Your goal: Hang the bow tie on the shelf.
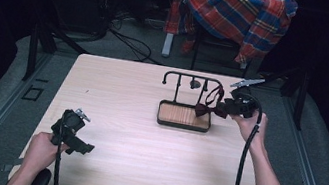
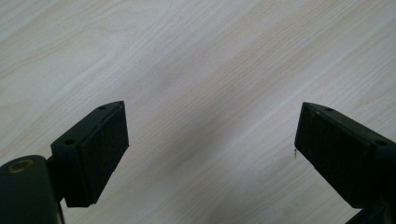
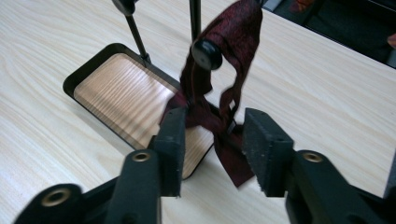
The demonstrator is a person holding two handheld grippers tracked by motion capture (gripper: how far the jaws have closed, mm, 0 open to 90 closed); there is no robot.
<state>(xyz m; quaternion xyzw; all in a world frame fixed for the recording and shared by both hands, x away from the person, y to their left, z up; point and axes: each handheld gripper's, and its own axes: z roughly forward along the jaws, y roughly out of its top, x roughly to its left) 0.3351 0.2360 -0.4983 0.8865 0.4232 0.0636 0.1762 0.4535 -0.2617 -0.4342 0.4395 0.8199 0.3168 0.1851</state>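
Observation:
A black stand (image 1: 192,78) with a hook rail rises from a wood-lined tray (image 1: 176,115) at the table's centre right. A dark red bow tie (image 1: 206,109) hangs by its strap over the rail's right end, behind a round peg knob (image 3: 207,53). My right gripper (image 1: 223,108) reaches in from the right. In the right gripper view, this gripper (image 3: 212,130) has its jaws apart either side of the bow tie (image 3: 231,161), which hangs loosely between them over the tray's corner (image 3: 74,79). My left gripper (image 1: 83,148) rests open at the table's near left, with bare wood between its pads (image 2: 210,140).
A plaid shirt (image 1: 241,14) is draped over a chair behind the table, with cables (image 1: 130,41) on the floor nearby. The wooden table (image 1: 123,116) has bare surface across its left and front. Dark frame posts stand at both far corners.

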